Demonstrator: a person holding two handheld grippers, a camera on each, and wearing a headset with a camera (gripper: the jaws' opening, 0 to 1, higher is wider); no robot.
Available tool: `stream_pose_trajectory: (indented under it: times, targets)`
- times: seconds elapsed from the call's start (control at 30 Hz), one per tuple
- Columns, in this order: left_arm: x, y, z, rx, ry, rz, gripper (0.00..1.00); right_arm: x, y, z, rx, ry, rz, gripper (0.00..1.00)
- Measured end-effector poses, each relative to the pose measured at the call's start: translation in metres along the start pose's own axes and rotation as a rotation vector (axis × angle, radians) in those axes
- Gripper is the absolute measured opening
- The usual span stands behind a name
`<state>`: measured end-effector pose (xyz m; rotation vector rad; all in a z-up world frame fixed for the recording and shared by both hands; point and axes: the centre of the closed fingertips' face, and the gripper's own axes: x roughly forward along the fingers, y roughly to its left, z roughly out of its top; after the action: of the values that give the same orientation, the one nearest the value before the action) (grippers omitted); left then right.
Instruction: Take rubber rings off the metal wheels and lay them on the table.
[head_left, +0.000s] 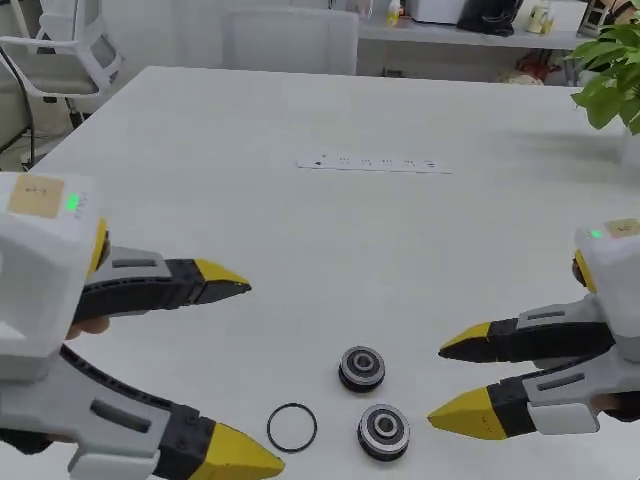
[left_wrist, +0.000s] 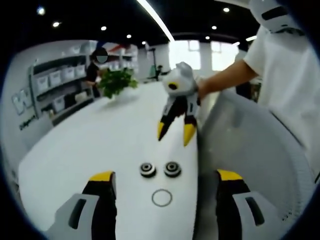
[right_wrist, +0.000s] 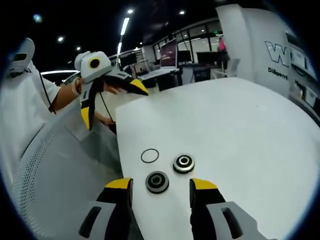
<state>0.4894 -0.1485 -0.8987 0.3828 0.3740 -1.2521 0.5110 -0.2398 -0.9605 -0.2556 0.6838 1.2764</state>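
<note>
With one rubber ring (head_left: 292, 427) laid flat on the desk (head_left: 300, 220) beside the two metal wheels (head_left: 361, 367), the left hand-held gripper (head_left: 262, 375) and right hand-held gripper (head_left: 436, 383) are held released to either side, and a wheel is judged next to be pinned and its ring peeled off.

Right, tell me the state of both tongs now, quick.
Left tongs: open, holding nothing.
Right tongs: open, holding nothing.
</note>
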Motion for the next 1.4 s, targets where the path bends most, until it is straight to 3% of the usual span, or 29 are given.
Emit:
stream_pose_trajectory:
  times: [0.17, 0.3, 0.33, 0.43, 0.57, 0.8, 0.93, 1.0, 1.1, 1.4]
  targets:
    - [0.019, -0.001, 0.008, 0.048, -0.002, -0.032, 0.81, 0.009, 0.001, -0.008, -0.017, 0.038, 0.021, 0.42]
    - [0.039, -0.002, 0.012, 0.053, -0.017, -0.059, 0.77, 0.018, 0.003, -0.017, -0.034, 0.071, 0.037, 0.41]
    - [0.044, -0.003, 0.01, 0.056, -0.013, -0.066, 0.75, 0.021, 0.004, -0.021, -0.042, 0.086, 0.041, 0.41]
    - [0.06, -0.006, -0.009, 0.091, 0.06, -0.09, 0.69, 0.027, 0.004, -0.029, -0.079, 0.115, 0.046, 0.42]
    - [0.074, -0.012, -0.015, 0.031, 0.051, -0.14, 0.64, 0.032, 0.005, -0.037, -0.104, 0.136, 0.042, 0.4]
    - [0.099, -0.014, -0.03, 0.012, 0.044, -0.152, 0.57, 0.037, 0.004, -0.043, -0.084, 0.136, 0.042, 0.36]
    - [0.11, -0.016, -0.034, -0.013, 0.042, -0.157, 0.46, 0.04, 0.007, -0.044, -0.084, 0.131, 0.051, 0.34]
    - [0.113, -0.016, -0.036, -0.03, 0.051, -0.158, 0.42, 0.042, 0.007, -0.045, -0.093, 0.134, 0.051, 0.33]
    - [0.118, -0.016, -0.044, 0.02, 0.082, -0.151, 0.34, 0.044, 0.008, -0.046, -0.105, 0.14, 0.052, 0.31]
    - [0.122, -0.012, -0.051, -0.017, 0.087, -0.136, 0.19, 0.046, 0.004, -0.045, -0.136, 0.134, 0.028, 0.25]
